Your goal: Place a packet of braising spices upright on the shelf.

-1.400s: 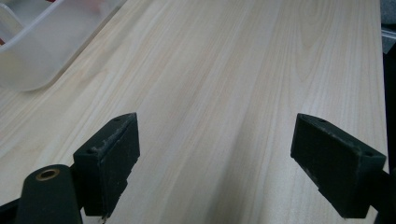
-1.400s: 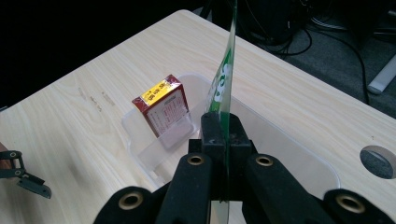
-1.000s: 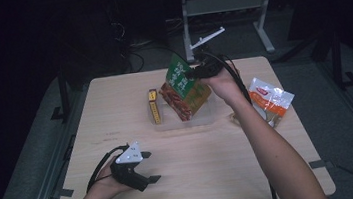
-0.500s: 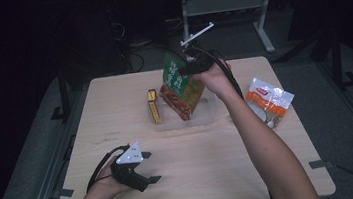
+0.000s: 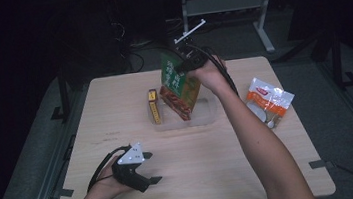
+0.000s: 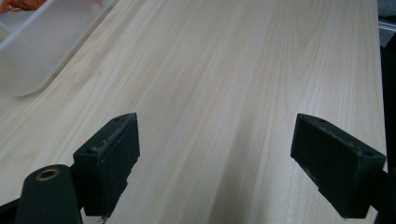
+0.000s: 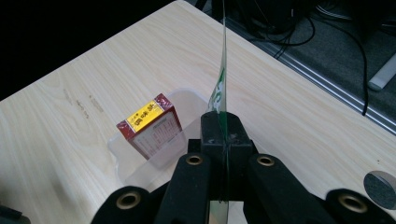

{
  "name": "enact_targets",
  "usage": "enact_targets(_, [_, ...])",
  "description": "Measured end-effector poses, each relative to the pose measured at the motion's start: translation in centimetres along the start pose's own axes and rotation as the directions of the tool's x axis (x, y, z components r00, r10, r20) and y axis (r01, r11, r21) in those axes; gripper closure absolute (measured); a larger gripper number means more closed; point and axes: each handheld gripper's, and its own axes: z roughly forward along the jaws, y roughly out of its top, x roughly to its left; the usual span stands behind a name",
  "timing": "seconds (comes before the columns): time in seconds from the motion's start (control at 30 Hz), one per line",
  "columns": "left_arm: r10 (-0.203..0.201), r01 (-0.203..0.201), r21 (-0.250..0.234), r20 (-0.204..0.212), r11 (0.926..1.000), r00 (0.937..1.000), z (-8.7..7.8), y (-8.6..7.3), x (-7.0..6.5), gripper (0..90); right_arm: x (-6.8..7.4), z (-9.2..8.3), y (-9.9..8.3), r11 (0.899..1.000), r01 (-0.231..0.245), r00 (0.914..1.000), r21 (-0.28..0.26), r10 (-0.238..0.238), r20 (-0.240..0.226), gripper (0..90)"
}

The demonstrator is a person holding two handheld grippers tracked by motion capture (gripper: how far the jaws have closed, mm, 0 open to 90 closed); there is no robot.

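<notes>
My right gripper is shut on the top edge of a green and red food pouch, which hangs tilted over a clear plastic tray. In the right gripper view the pouch shows edge-on, pinched between the closed jaws of the right gripper. A red box with a yellow label stands in the tray's left end, and the same box sits in the tray left of the jaws. My left gripper rests open on the table near the front left, with bare wood between the jaws of the left gripper.
An orange and white snack bag lies on the table at the right. A corner of the clear tray shows at the upper left of the left gripper view. Cables and table frames stand on the floor behind the far edge.
The right gripper has carried the pouch a little leftward and turned, so the pouch hangs more upright over the tray. The left gripper has stayed put.
</notes>
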Motion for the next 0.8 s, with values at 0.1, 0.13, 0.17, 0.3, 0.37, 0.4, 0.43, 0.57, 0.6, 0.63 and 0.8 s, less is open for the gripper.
enact_targets(0.1, [0.001, -0.001, 0.001, 0.0, 1.0, 1.0, 0.0, 0.0, 0.0, 15.2, 0.0, 0.4, 0.3, 1.0, 0.003, 1.0, 0.005, -0.003, -0.002, 89.6])
enact_targets(0.13, [0.0, 0.0, 0.0, 0.001, 1.0, 1.0, 0.0, 0.0, 0.0, 15.2, 0.0, 0.4, 0.3, 1.0, 0.003, 1.0, 0.005, -0.003, -0.002, 89.6])
enact_targets(0.17, [-0.001, 0.001, 0.001, 0.003, 1.0, 1.0, 0.1, 0.0, 0.0, 15.2, 0.0, 0.6, 0.4, 1.0, 0.005, 1.0, 0.01, -0.005, -0.003, 89.6])
enact_targets(0.3, [0.007, -0.007, 0.008, 0.003, 0.9999, 1.0, 0.1, 0.0, -0.1, 15.2, 0.1, 0.8, 0.6, 1.0, 0.006, 1.0, 0.014, -0.005, -0.007, 89.1])
enact_targets(0.37, [0.006, -0.006, 0.007, 0.004, 1.0, 1.0, 0.2, 0.0, -0.1, 15.2, 0.2, 0.8, 0.6, 1.0, 0.009, 0.9999, 0.014, -0.009, -0.009, 88.7])
enact_targets(0.4, [0.005, -0.005, 0.008, 0.004, 1.0, 1.0, 0.2, 0.0, -0.1, 15.2, 0.2, 0.8, 0.6, 1.0, 0.009, 0.9999, 0.014, -0.009, -0.009, 87.7])
enact_targets(0.43, [0.006, -0.006, 0.009, 0.004, 0.9999, 1.0, 0.2, 0.0, -0.1, 15.2, 0.2, 0.8, 0.6, 1.0, 0.013, 0.9999, 0.011, -0.013, -0.006, 86.3])
enact_targets(0.57, [0.003, -0.003, 0.008, 0.006, 1.0, 1.0, 0.2, 0.0, -0.1, 15.2, 0.2, 0.5, 0.5, 1.0, 0.009, 1.0, 0.001, -0.009, -0.004, 73.4])
enact_targets(0.6, [0.003, -0.003, 0.008, 0.006, 1.0, 1.0, 0.2, 0.0, -0.1, 15.2, 0.2, 0.3, 0.5, 1.0, 0.006, 1.0, -0.005, -0.006, -0.001, 69.3])
enact_targets(0.63, [0.004, -0.004, 0.008, 0.005, 1.0, 1.0, 0.2, -0.1, -0.1, 15.2, 0.2, 0.1, 0.5, 1.0, 0.007, 1.0, -0.005, -0.006, 0.005, 65.5])
enact_targets(0.8, [0.003, -0.003, 0.01, 0.002, 0.9999, 1.0, 0.2, -0.1, 0.0, 15.2, 0.2, -0.7, -0.1, 1.0, 0.016, 0.9998, -0.024, -0.015, 0.013, 49.0])
